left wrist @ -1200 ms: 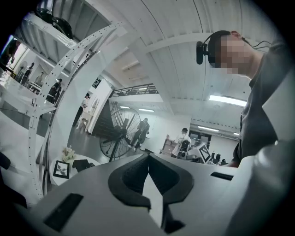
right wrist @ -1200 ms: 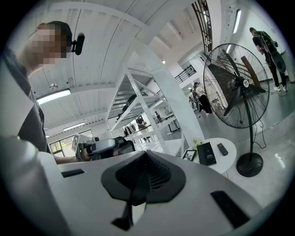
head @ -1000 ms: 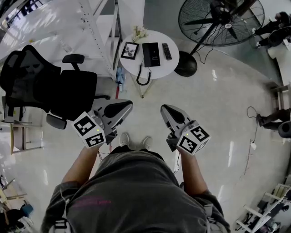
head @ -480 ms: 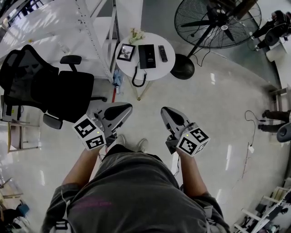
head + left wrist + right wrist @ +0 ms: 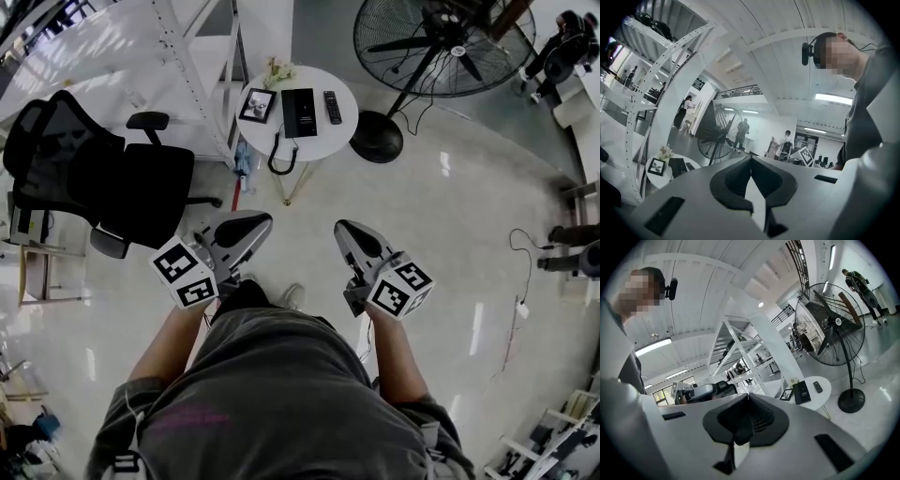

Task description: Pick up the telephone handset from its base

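On the table (image 5: 343, 131), telephone (image 5: 299, 112) lies well beyond closed left tongs (image 5: 266, 218) and right tongs (image 5: 340, 226)

Glossy pale floor (image 5: 450, 244); black office chair (image 5: 103, 187) at nine o'clock, white shelving frame (image 5: 202, 66) at eleven, round white counter (image 5: 330, 137) at twelve, pedestal fan (image 5: 441, 42) at one.

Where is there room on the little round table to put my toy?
The bare bit of the round table is its near right edge, in front of the remote and telephone. The left side is crowded: picture frame, flowers, cord.
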